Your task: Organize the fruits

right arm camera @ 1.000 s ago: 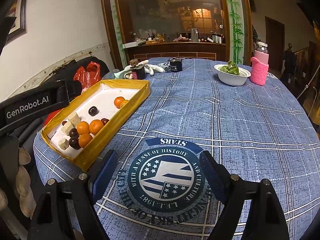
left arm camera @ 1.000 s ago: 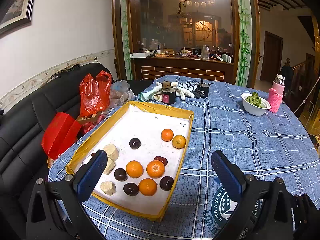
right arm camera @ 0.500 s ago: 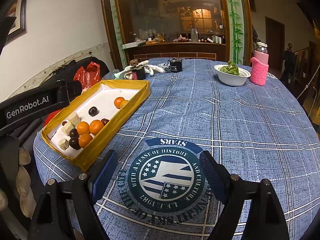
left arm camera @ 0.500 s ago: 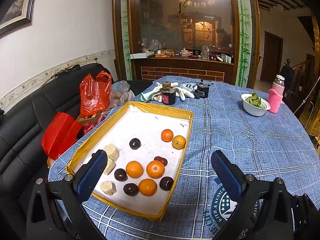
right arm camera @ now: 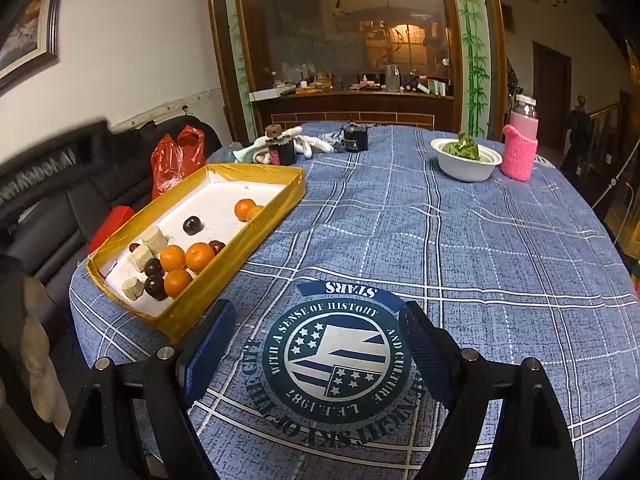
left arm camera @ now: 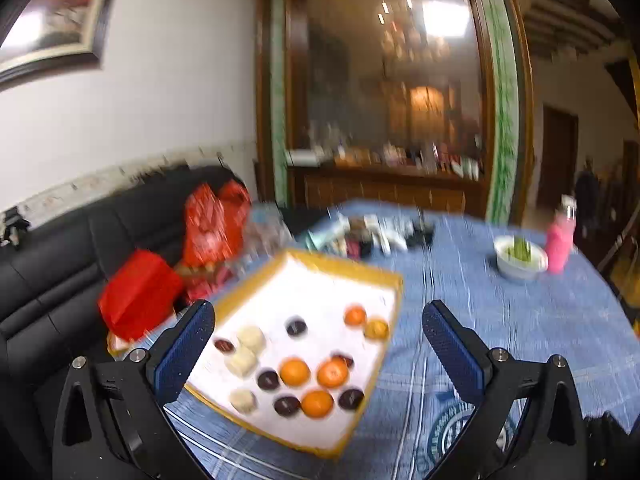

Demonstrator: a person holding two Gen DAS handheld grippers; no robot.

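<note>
A yellow-rimmed tray (left arm camera: 344,270) with a white floor holds several oranges (left arm camera: 295,372), several dark round fruits (left arm camera: 296,326) and pale chunks (left arm camera: 251,337), all loose. My left gripper (left arm camera: 317,310) hovers open over the tray's near half with nothing between its fingers; this view is motion-blurred. My right gripper (right arm camera: 317,308) stands open and empty above the round emblem on the blue checked tablecloth (right arm camera: 440,240). In the right wrist view the tray (right arm camera: 224,264) lies to the gripper's left, with oranges (right arm camera: 199,257) near its front. The left gripper's body (right arm camera: 52,160) shows blurred at that view's left edge.
A white bowl of greens (right arm camera: 466,160) and a pink bottle (right arm camera: 519,152) stand at the far right. Two dark jars (right arm camera: 282,148) and white cloth lie behind the tray. Red bags (right arm camera: 176,160) rest on a black sofa (left arm camera: 60,248) past the table's left edge.
The left gripper has risen and tipped upward, so the tray sits lower in its now blurred view. The right gripper has not moved. No fruit has shifted.
</note>
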